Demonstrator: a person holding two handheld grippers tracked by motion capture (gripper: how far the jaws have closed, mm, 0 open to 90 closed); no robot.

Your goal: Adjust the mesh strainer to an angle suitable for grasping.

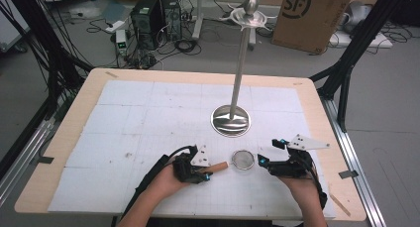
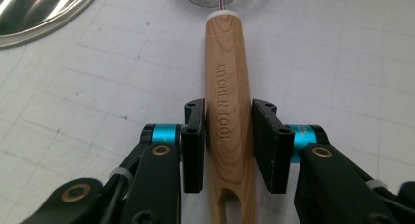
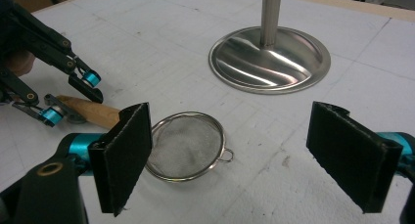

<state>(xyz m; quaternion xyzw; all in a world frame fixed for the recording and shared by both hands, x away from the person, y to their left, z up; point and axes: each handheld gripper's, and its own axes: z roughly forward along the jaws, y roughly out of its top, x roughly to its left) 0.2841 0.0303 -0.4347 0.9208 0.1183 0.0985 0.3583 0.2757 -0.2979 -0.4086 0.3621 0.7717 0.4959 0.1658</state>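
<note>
A small metal mesh strainer (image 1: 242,160) (image 3: 186,145) with a wooden handle (image 1: 218,166) (image 2: 227,87) lies flat on the white mat near the front edge. The handle is stamped "KITCHEN TOOL". My left gripper (image 1: 205,175) (image 2: 227,136) is shut on that handle, one pad pressed against each side of it; it also shows in the right gripper view (image 3: 73,94). My right gripper (image 1: 270,152) (image 3: 238,153) rests just right of the strainer, jaws wide open with nothing between the pads.
A tall steel stand rises from a round base (image 1: 230,120) (image 3: 269,57) (image 2: 39,9) behind the strainer, with hooks at its top (image 1: 250,16). The wooden table rim (image 1: 79,103) frames the white mat. A cardboard box (image 1: 309,16) and computer towers (image 1: 156,19) sit on the floor beyond.
</note>
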